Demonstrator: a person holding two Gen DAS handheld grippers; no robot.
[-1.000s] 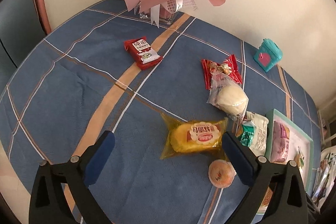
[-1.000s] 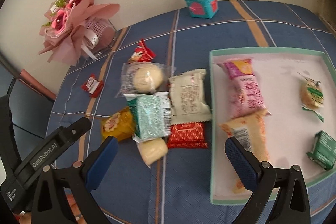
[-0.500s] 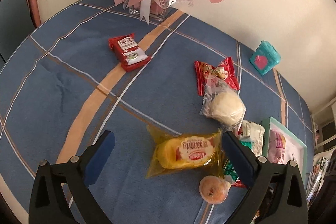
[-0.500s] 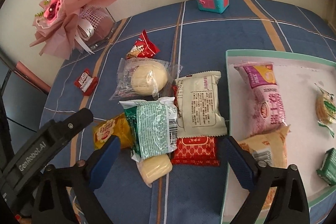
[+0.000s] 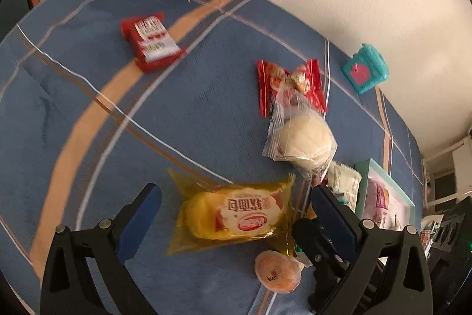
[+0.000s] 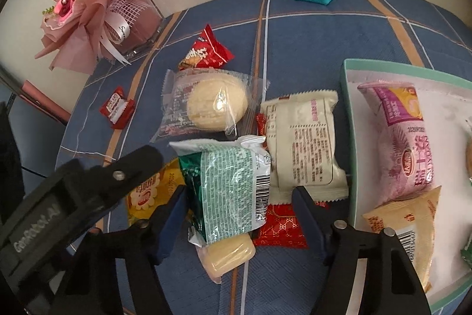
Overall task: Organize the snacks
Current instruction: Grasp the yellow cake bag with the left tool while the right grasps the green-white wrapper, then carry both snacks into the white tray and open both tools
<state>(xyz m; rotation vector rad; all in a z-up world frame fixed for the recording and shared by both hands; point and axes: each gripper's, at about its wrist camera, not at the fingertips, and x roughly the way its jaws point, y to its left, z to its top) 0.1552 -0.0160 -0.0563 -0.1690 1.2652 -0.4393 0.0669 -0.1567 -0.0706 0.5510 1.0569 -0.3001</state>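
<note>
crinkly green foil packet [image 6: 233, 185] | glossy yellow wrapper [image 5: 233, 217] | checked cloth [image 5: 177, 120]

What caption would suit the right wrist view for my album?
Right gripper closing around a green-and-white snack packet beside the teal tray.

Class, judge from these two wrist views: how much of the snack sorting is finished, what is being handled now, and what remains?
Done: a pink pack and a tan pack lie in the tray.

In hand: the right tongs have just been closing around the green pack; contact is unclear. The left tongs straddle the yellow cake pack, open.

Left: the round bun, cream pack and red packets remain on the cloth.
</note>
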